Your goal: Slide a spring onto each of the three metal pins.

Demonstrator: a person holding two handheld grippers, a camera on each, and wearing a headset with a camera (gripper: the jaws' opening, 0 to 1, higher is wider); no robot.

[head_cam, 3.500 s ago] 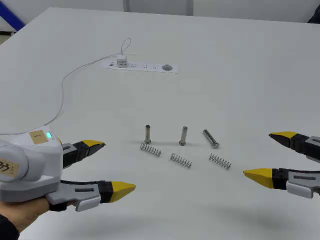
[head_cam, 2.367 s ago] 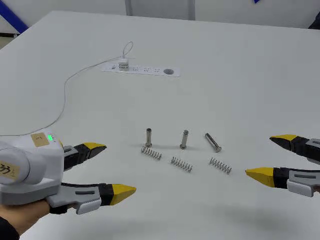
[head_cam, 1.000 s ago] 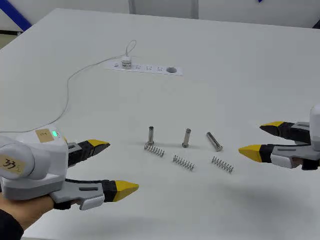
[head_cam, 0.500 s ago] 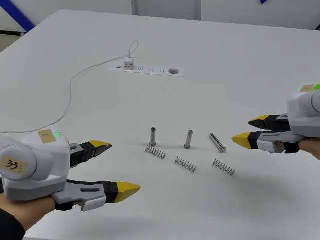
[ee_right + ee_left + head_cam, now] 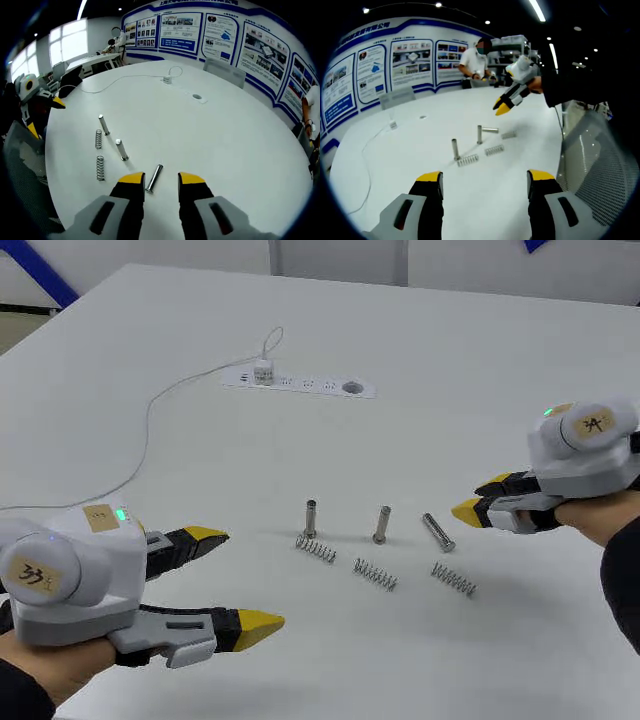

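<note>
- A white counter (image 5: 480,360) is seen carrying all the items.
- The left gripper (image 5: 250,578) is held low over the near left part of the counter. Its jaws are spread wide, and it is well apart from the parts.
- The right gripper (image 5: 478,497) is held just right of the pins, its jaws parted by a narrow gap. In the right gripper view the lying pin is seen just ahead of that gap.
- A power strip (image 5: 298,385) is laid on the far side, with a cable (image 5: 150,420) trailing off to the left.
- Three metal pins are set in a row at the centre. The left pin (image 5: 310,518) and middle pin (image 5: 382,524) are stood upright; the right pin (image 5: 436,532) is laid flat.
- The left spring (image 5: 316,548), middle spring (image 5: 375,574) and right spring (image 5: 453,579) are laid loose on the counter, each just in front of a pin.
</note>
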